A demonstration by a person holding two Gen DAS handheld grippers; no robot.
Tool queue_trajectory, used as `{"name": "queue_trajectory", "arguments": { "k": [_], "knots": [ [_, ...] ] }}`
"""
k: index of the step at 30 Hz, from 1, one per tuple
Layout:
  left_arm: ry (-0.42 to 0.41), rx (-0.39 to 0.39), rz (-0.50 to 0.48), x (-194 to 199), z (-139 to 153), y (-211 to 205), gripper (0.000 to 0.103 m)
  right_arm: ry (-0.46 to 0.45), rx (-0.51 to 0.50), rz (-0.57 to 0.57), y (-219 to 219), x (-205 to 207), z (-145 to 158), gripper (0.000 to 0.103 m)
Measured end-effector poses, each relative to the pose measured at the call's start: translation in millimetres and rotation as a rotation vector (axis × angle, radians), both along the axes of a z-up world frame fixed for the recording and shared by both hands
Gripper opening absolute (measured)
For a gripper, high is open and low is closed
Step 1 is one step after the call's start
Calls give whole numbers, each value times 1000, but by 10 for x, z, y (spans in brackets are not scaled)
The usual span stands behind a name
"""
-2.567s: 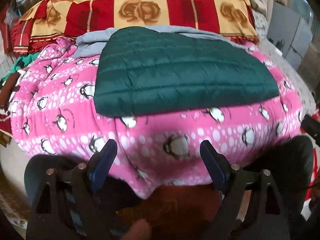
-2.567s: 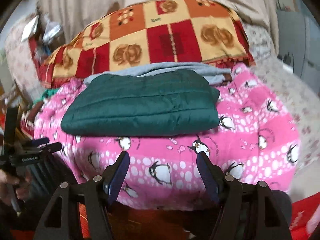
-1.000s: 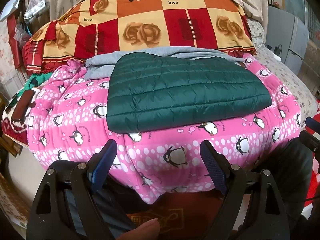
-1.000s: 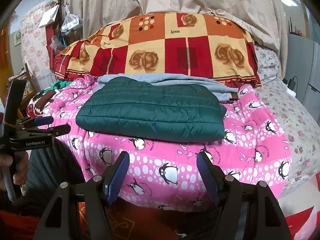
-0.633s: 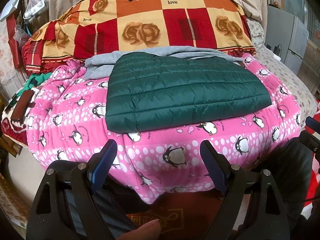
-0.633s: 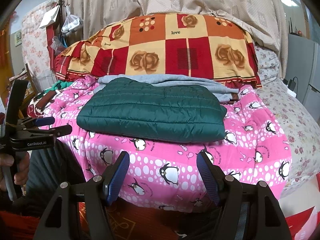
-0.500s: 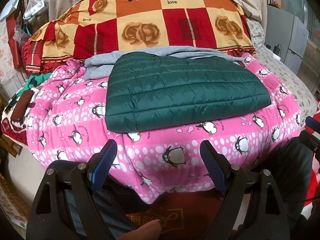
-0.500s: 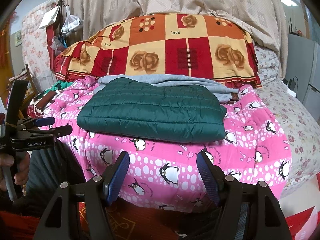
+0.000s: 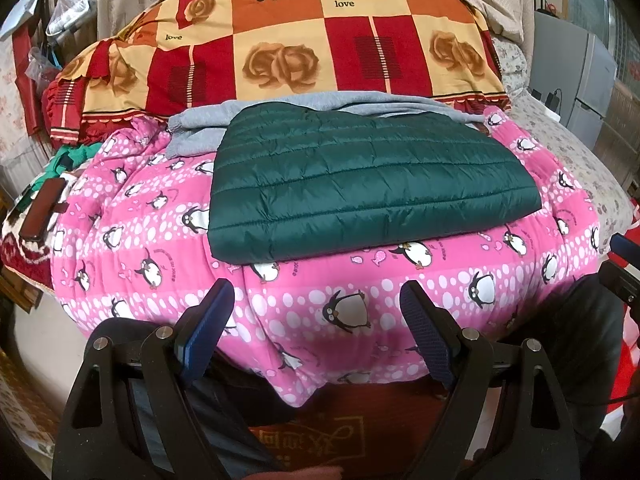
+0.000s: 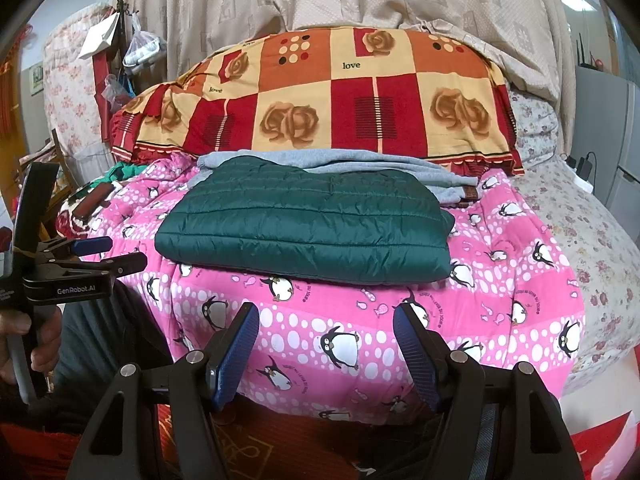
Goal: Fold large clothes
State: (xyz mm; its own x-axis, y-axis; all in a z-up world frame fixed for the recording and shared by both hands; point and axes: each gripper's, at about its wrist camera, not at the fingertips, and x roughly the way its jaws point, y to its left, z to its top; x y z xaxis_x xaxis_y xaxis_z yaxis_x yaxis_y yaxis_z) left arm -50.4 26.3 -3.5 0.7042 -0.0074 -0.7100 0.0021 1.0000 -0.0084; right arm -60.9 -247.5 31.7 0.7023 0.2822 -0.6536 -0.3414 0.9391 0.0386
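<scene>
Green quilted jacket [image 9: 368, 184]: folded, lying on pink blanket [image 9: 360, 300], ahead of both tongs. Left tongs [image 9: 316, 320] and right tongs [image 10: 326, 340]: apart, empty. Risk: slippery fabric may slide unfolded if bumped.

Pink quilt [image 9: 320, 320] lies bare at lower centre; folded jacket [image 9: 360, 184] fills mid-frame, pillow [image 9: 304, 40] blocks the top.
</scene>
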Motion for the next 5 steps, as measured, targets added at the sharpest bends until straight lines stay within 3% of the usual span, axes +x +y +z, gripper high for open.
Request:
{"name": "queue_trajectory", "arguments": {
  "k": [5],
  "knots": [
    [-18,9,6,-30,-17,-31,85,-1,1,2,-8,2,-2,67]
  ]
}}
